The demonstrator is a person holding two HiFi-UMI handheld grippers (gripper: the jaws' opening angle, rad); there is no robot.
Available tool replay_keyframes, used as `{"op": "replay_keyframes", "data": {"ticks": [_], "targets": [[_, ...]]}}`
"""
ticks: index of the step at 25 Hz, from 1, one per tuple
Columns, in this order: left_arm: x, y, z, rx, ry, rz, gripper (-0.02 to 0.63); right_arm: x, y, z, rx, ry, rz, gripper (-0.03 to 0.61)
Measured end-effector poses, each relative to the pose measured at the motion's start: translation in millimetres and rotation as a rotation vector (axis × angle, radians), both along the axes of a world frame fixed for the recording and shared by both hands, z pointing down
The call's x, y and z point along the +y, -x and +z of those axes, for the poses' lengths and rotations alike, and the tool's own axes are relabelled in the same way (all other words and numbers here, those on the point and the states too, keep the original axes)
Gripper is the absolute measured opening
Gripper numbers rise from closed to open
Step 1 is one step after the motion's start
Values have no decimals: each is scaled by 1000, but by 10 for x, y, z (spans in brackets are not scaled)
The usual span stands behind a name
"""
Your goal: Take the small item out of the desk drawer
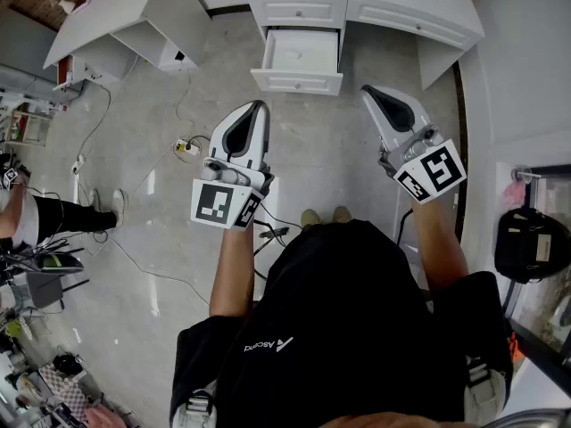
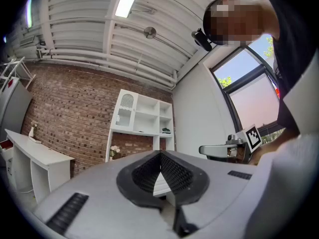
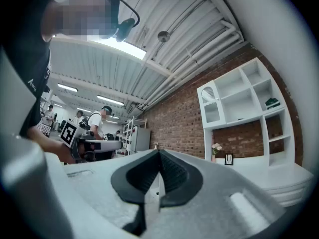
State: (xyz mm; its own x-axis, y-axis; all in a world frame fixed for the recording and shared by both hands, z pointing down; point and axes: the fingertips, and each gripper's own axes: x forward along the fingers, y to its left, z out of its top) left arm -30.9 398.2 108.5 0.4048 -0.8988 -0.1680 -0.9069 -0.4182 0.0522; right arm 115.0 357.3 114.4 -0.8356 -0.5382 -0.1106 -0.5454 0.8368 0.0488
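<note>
The white desk (image 1: 419,12) stands at the top of the head view with one drawer (image 1: 299,61) pulled open. The drawer's inside looks plain white, and I can see no small item in it. My left gripper (image 1: 260,105) is raised in front of the drawer, left of it, shut and holding nothing. My right gripper (image 1: 367,90) is level with it, right of the drawer, also shut and empty. In the left gripper view the pads meet at the left gripper (image 2: 160,156), and in the right gripper view at the right gripper (image 3: 159,153). Both gripper cameras face the room, not the drawer.
A white side table (image 1: 116,16) stands at the upper left. Cables and a power strip (image 1: 186,147) lie on the concrete floor. Another person's legs (image 1: 67,214) are at the left edge, and a black bag (image 1: 531,243) is at the right. A white shelf unit (image 2: 142,116) stands against a brick wall.
</note>
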Motion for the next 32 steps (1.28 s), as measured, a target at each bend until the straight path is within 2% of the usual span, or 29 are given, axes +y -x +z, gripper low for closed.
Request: {"op": "replay_keyframes", "data": {"ticks": [12,19,24,32], "targets": [[40,205,2,11,-16,-7,-2,-20,123,-10,-23,2,-3,2],[53,490,-30,38,-51,26,-1,-40,434,32,-3,11,-3,2],[-69,766,0,51,-53,-5,3,-91,672,61,10,5,-11,2],[-380,983,104,35,-19,-10,101,-332,893,151,22,9,-25,2]]}}
